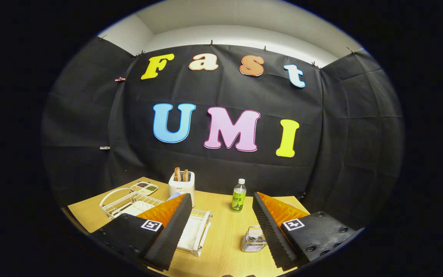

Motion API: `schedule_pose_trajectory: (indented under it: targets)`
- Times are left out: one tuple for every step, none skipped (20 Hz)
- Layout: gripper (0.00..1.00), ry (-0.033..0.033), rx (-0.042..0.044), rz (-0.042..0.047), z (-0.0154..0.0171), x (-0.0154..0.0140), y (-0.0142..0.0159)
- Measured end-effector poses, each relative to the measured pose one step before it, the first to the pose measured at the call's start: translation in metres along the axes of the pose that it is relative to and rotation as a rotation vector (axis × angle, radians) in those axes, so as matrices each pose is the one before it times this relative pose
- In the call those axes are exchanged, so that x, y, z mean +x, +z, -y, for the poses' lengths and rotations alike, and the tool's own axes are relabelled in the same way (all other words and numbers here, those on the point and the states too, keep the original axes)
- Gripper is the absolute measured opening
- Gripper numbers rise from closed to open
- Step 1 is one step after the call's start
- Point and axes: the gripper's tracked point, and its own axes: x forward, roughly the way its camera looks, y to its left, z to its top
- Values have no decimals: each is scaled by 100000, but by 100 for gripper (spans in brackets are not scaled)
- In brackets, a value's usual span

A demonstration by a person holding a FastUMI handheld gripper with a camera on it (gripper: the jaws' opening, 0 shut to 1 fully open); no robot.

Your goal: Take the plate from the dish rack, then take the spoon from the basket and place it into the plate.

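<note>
While nothing is held between them, the two fingers of the gripper [221, 215] are spread wide apart above a light wooden table [221, 238], seen from a raised position looking down and across it. Each finger is faced with a black ribbed pad [175, 227] and backed in orange, and a small square black-and-white marker is fixed to each black base.

Behind the left finger, on the left part of the table, a white wire dish rack [129, 204] is seen, partly hidden by that finger. A pale plate [135, 209] can be made out lying in the rack, just beyond the left finger's base; its exact shape cannot be told. Farther left and farther back, a small tray [144, 187] with dark and green portions is set near the table's far edge.

A white toaster [182, 186] with two slices of toast [180, 174] standing in its slots is placed at the far side of the table, beyond the tip of the left finger. A green bottle [238, 196] with a white cap stands upright between the two fingers, farther away than their tips.

Nearer, just beside the inner face of the right finger, a small shiny wire basket [253, 239] is set on the table. A spoon cannot be clearly told apart inside it.
</note>
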Motion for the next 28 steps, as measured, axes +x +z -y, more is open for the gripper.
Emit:
schedule_pose_trajectory:
  targets:
    - [97, 873, 80, -1109, -486, 411, -24]
    - [97, 1043, 58, -1378, -578, 418, -65]
    - [97, 1790, -77, -848, -804, 620, 174]
    - [97, 2259, -767, -770, -993, 792, 128]
    - [97, 2368, -1543, -1640, -991, 876, -5]
    - [97, 2399, -604, -2800, -1035, 1062, -248]
    - [97, 2940, 917, -3873, -1173, 1041, -408]
    - [97, 2616, 649, -3777, -1106, 1241, -311]
    - [97, 1092, -629, -2919, -527, 1198, -170]
    - [97, 754, -1066, -2571, -484, 880, -141]
    - [98, 1253, -1327, -2883, -581, 1204, -173]
    - [98, 1155, -981, -3019, -663, 1299, -443]
    - [98, 1566, -466, -4713, -454, 1054, -740]
    - [98, 821, 538, -4213, -471, 1032, -711]
    - [98, 334, 866, -4582, -337, 1158, -697]
    - [98, -983, 869, -5314, -79, 1310, -864]
    - [97, 953, 991, -5475, -390, 973, -909]
    - [95, 353, 562, -4170, -343, 1038, -422]
    - [93, -525, 105, -2619, 18, 1060, -167]
    - [88, -500, 395, -2458, 68, 919, -331]
    - [86, -202, 1772, -2712, -99, 765, -275]
    - [82, -285, 3051, -2535, -22, 683, -215]
    - [79, -128, 3339, -2393, -29, 706, -195]
    - [71, -571, 2756, -2458, -60, 593, -186]
    - [68, -431, 1758, -2238, 21, 587, -177]
    - [62, -1005, 991, -2216, 219, 506, -323]
    - [59, -347, 1397, -3194, -61, 512, -449]
    - [59, 548, 2564, -3210, -389, 450, -575]
